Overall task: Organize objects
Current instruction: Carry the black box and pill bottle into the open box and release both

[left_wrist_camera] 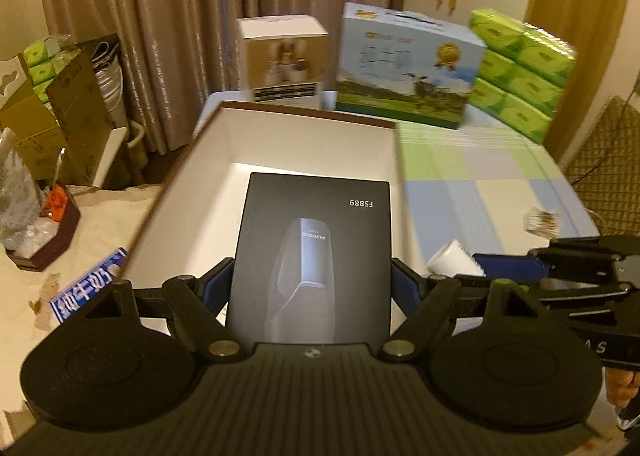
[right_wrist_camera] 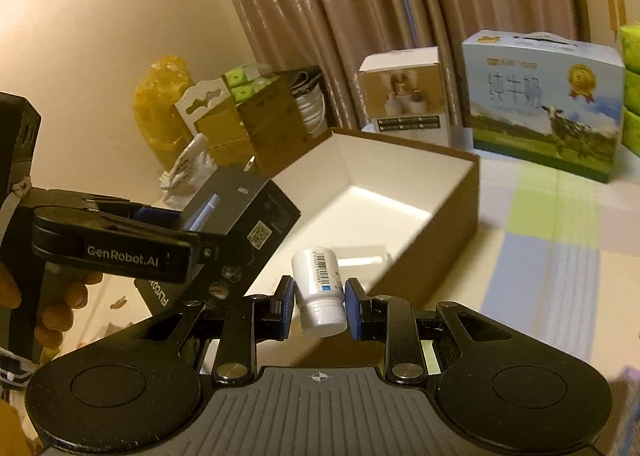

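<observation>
My left gripper (left_wrist_camera: pixel 311 282) is shut on a black FS889 shaver box (left_wrist_camera: pixel 316 252) and holds it over the near end of an open brown box with a white inside (left_wrist_camera: pixel 308 143). In the right wrist view the same gripper (right_wrist_camera: pixel 176 221) comes in from the left with the black box (right_wrist_camera: pixel 244 215) tilted above the open box (right_wrist_camera: pixel 460 191). My right gripper (right_wrist_camera: pixel 318 306) is shut on a small white bottle with a barcode (right_wrist_camera: pixel 320 288), cap toward the camera, just before the open box's near wall. The bottle (left_wrist_camera: pixel 454 262) also shows in the left wrist view.
A white product box (left_wrist_camera: pixel 282 59), a milk carton case (left_wrist_camera: pixel 408 63) and green tissue packs (left_wrist_camera: pixel 520 67) stand at the table's far edge. A checked cloth (left_wrist_camera: pixel 480 175) covers the table. Cardboard boxes (left_wrist_camera: pixel 48 111) and clutter lie left. A blue carton (left_wrist_camera: pixel 88 288) lies near left.
</observation>
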The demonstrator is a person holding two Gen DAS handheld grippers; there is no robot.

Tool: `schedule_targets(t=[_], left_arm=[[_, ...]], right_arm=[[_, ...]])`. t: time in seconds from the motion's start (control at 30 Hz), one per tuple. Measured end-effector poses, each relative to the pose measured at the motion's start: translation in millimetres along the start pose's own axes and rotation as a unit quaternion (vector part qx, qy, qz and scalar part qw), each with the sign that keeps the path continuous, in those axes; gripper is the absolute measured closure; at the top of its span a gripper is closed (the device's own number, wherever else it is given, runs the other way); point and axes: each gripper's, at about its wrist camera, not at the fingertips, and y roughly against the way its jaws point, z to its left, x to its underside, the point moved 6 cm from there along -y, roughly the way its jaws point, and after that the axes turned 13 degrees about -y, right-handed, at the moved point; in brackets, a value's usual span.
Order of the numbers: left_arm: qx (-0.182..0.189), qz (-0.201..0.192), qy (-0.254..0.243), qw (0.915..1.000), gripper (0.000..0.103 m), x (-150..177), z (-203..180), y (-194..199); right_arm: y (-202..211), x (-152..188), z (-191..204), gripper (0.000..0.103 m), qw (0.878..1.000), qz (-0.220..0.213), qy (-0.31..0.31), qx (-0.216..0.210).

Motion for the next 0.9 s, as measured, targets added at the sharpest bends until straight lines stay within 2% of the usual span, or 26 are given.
schedule_targets(t=[0.37,0.63,0.9], left_arm=[[0.005,0.034,-0.034,0.9988,0.026,-29,54,-77],[0.015,0.052,-0.066,0.9963,0.026,-50,63,-136],[0.016,0.065,-0.087,0.994,0.026,-61,64,-179]], right_arm=[[-77,-39,-14,0.079,0.998,0.011,0.008,0.062],[-114,-63,-38,0.079,0.995,0.019,0.02,0.098],[-136,-71,-51,0.079,0.991,0.028,0.036,0.124]])
